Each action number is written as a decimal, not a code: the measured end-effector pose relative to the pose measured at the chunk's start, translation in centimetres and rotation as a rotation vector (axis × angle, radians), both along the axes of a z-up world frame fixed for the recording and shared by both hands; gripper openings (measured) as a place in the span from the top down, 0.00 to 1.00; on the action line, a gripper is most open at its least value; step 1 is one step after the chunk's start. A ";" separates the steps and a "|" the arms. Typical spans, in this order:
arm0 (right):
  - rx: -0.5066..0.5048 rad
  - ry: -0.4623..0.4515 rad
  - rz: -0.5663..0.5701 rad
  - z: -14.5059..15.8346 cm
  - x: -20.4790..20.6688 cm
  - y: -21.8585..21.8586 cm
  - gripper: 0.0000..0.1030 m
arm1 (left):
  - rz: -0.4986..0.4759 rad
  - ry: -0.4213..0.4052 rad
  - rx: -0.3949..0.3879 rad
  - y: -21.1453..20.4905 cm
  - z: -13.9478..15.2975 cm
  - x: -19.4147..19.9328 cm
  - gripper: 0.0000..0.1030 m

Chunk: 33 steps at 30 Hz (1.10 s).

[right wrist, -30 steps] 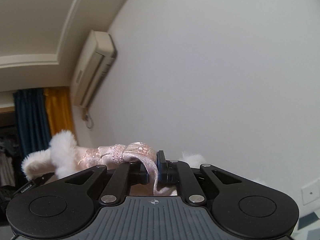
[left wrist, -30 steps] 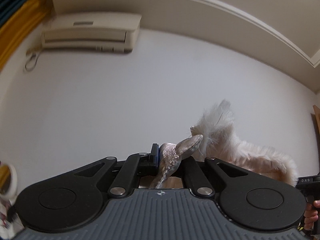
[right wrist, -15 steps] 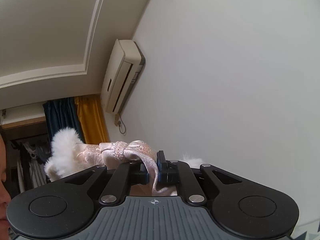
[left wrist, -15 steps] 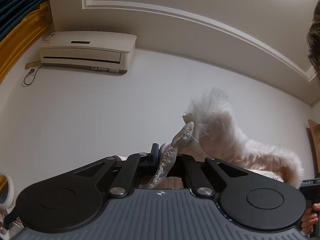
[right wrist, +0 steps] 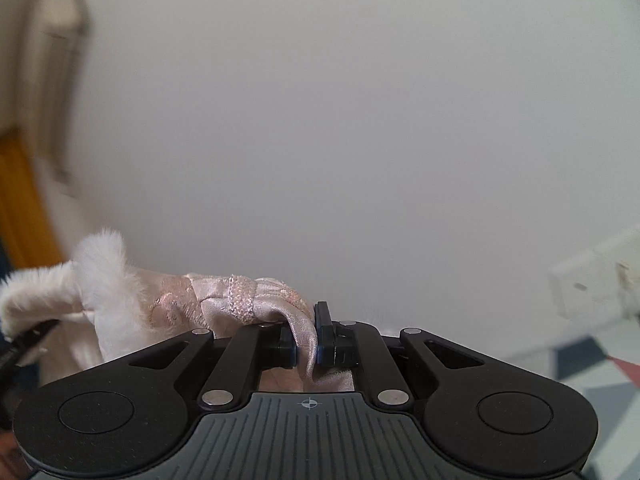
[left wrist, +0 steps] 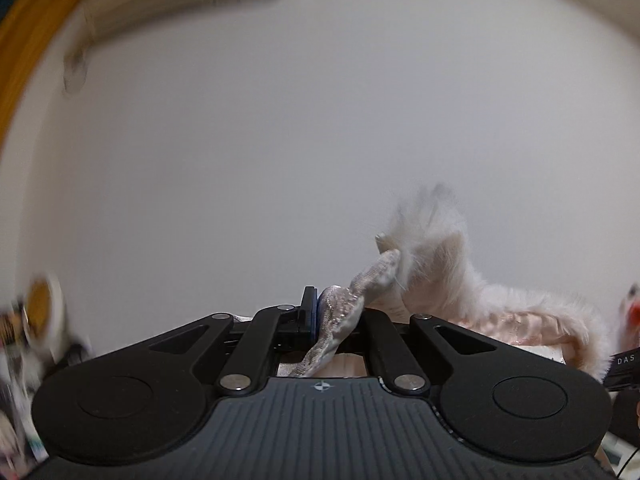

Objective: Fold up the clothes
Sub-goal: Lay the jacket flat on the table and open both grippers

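A pale pink embroidered garment (left wrist: 516, 320) with white fur trim hangs stretched in the air between both grippers. In the left wrist view my left gripper (left wrist: 328, 316) is shut on a beaded edge of the garment, and the fur trim runs off to the right. In the right wrist view my right gripper (right wrist: 308, 340) is shut on another edge of the pink garment (right wrist: 224, 300), whose fur trim (right wrist: 100, 268) spreads to the left. The lower part of the garment is hidden below both grippers.
A plain white wall (left wrist: 320, 140) fills both views. An air conditioner (right wrist: 52, 60) and a yellow curtain (right wrist: 20, 208) blur at the left. A patterned surface (right wrist: 592, 364) and a white box (right wrist: 592, 284) show at the right wrist view's lower right.
Both grippers have swung downward with the garment still clamped. The ceiling and moulding have left the views, the air conditioner has slid to the edges, and the patterned surface has come into sight.
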State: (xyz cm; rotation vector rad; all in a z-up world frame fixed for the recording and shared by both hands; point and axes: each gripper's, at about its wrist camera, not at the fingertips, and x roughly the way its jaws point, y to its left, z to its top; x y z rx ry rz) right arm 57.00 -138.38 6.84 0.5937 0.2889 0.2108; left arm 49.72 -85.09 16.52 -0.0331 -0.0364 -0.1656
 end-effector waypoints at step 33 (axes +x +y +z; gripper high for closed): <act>-0.278 0.525 0.047 -23.2 -11.9 10.8 0.03 | -0.034 1.225 -0.181 2.7 -29.4 -0.1 0.40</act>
